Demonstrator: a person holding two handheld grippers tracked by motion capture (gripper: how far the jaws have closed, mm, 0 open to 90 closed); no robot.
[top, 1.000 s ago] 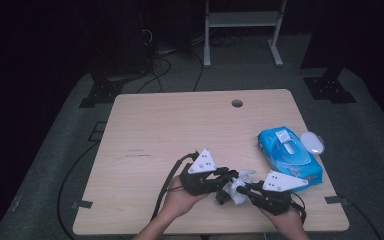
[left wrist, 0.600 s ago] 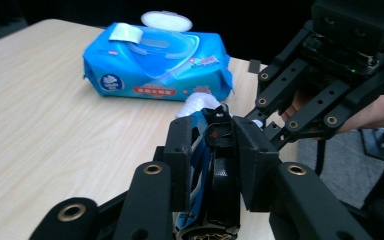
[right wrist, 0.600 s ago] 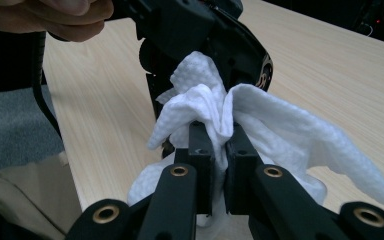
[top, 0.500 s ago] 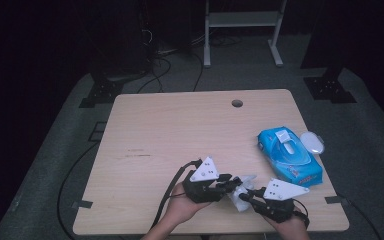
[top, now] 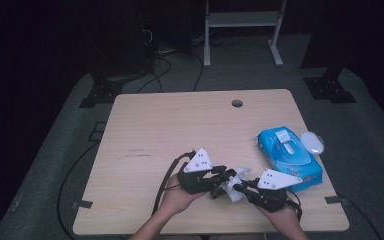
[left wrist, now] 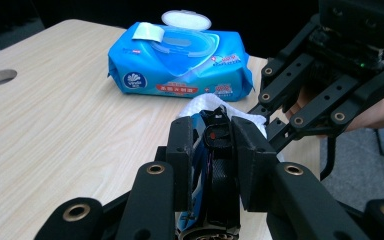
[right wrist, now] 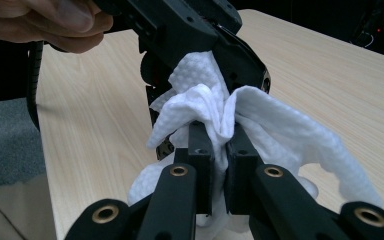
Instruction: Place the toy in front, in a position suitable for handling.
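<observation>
Being wiped near the table's (top: 145, 135) near edge, a small black object (left wrist: 219, 165) with a red spot and blue trim is clamped upright in the closed left tool (top: 219, 176), apparently so that its top is presented to the wet wipe (right wrist: 215, 112). The wipe, white, dimpled and bunched into folds, is pinched in the closed right tool (right wrist: 219, 145) and pressed against the object, while the blue wipe pack (top: 290, 157) is left open at the right.

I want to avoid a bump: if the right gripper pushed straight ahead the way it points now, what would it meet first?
Probably the left gripper: it sits just beyond the white wipe pinched in the right gripper, though exact depth is unclear.
</observation>
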